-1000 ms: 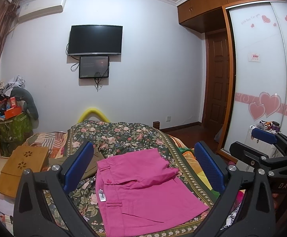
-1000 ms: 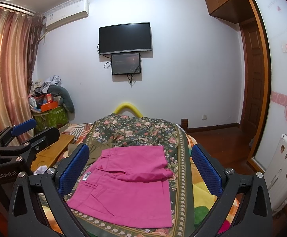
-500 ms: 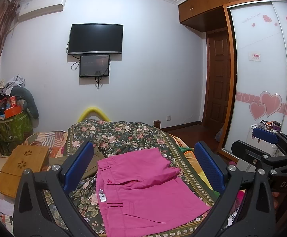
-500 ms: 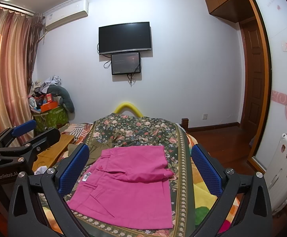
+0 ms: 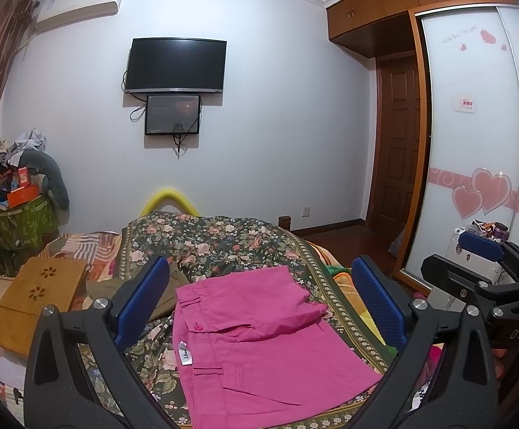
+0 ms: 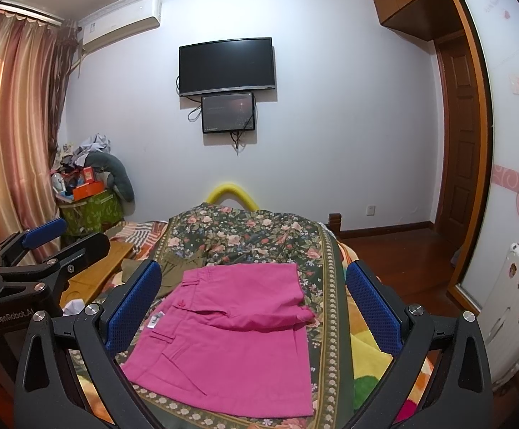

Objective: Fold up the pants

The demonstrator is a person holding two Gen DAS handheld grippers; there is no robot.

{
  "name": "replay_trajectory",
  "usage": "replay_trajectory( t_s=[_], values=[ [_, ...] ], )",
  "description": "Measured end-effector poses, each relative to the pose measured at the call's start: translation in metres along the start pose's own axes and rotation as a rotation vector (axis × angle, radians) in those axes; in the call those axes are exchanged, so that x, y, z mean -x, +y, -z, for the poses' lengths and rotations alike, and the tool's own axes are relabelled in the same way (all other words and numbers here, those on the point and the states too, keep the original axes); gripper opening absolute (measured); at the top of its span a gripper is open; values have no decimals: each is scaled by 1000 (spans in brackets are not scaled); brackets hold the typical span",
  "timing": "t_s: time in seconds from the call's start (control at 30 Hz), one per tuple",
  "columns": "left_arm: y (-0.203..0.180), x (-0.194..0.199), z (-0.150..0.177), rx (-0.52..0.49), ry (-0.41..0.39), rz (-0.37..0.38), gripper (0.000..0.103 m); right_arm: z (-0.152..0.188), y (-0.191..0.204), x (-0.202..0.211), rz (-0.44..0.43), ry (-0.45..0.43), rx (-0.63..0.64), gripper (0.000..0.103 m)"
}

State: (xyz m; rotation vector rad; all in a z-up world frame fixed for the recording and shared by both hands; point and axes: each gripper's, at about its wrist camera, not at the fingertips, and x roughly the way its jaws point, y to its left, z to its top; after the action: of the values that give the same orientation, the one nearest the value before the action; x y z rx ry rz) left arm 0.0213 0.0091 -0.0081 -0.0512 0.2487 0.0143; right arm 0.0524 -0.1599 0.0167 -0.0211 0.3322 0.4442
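Observation:
Bright pink pants (image 5: 259, 336) (image 6: 234, 325) lie folded into a compact rectangle on the floral bedspread (image 5: 223, 239) (image 6: 245, 232), waistband to the left, with a white label at the left edge. My left gripper (image 5: 259, 300) hovers above and short of them, wide open, nothing between its blue pads. My right gripper (image 6: 254, 300) is likewise open and empty above the pants. Each gripper shows in the other's view: the right one (image 5: 488, 268) at the right edge, the left one (image 6: 45, 250) at the left edge.
An olive garment (image 6: 177, 268) lies just left of the pants. A wooden lap tray (image 5: 38, 296) sits at the bed's left side. A cluttered green basket (image 6: 91, 211) stands by the curtain. A white radiator (image 6: 513, 307), wardrobe and door are on the right.
Both views have barely shifted; the grippers drift slightly. The pants lie as before and both grippers stay open.

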Motion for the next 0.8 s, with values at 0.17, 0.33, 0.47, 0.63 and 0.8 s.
replay_trajectory(
  t_s=[0.17,0.33,0.47,0.63,0.8],
  values=[
    [0,-2,0,2,2,-1,103,-1,0,-2,0,6,0,103],
    [0,-5,0,2,7,-1,103,-1,0,-5,-2,13,-3,103],
    [1,-8,0,9,5,1,103,-1,0,-6,-2,15,-4,103],
    [7,-17,3,20,17,-5,103,-1,-1,-10,-6,30,-7,103],
    [22,-41,9,29,66,-36,103,4,-9,-25,-24,71,-17,103]
  ],
)
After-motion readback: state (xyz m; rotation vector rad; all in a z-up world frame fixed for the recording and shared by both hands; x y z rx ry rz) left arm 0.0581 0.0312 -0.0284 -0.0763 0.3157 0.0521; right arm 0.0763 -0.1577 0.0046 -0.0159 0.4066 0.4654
